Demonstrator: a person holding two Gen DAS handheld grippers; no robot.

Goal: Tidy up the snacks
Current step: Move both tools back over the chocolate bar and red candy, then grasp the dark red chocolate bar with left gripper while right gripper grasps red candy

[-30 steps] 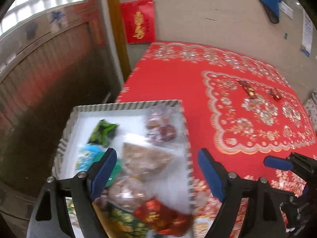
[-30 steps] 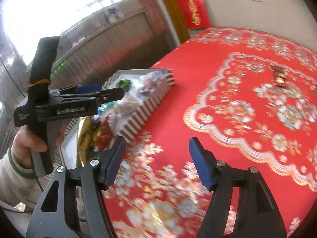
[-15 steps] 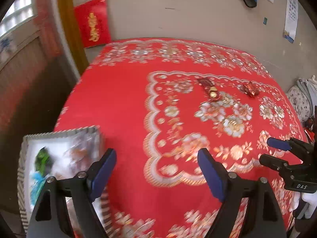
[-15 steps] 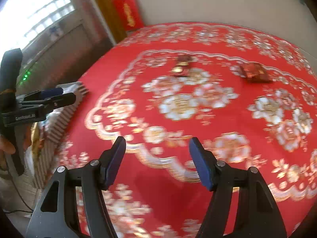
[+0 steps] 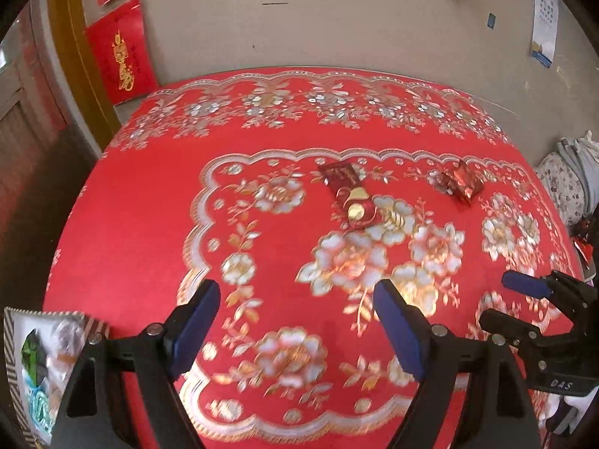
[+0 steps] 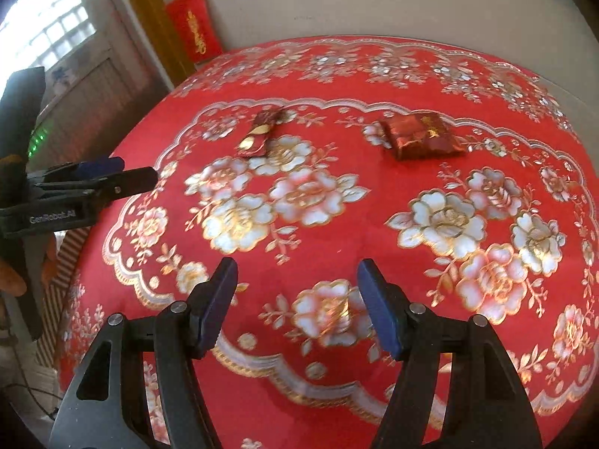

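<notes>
Two red snack packets lie on the red flowered tablecloth (image 5: 142,202). A long dark red packet with a gold disc (image 5: 350,194) (image 6: 260,133) lies mid-table. A shiny red foil packet (image 5: 458,183) (image 6: 421,134) lies to its right. A striped box (image 5: 11,344) holding several wrapped snacks sits at the table's left edge. My left gripper (image 5: 295,321) is open and empty, above the cloth well short of the packets; it also shows in the right wrist view (image 6: 131,176). My right gripper (image 6: 295,299) is open and empty; it also shows in the left wrist view (image 5: 513,299).
The table meets a beige wall (image 5: 337,18) at the back, with red paper hangings (image 5: 119,56) beside a wooden door frame (image 5: 75,56). A window (image 6: 45,26) is at the left. Folded cloth (image 5: 569,183) lies off the table's right edge.
Both grippers have swung right, away from the striped box toward the table's middle. The box has slid to the left edge of view and the two red packets now look nearer.
</notes>
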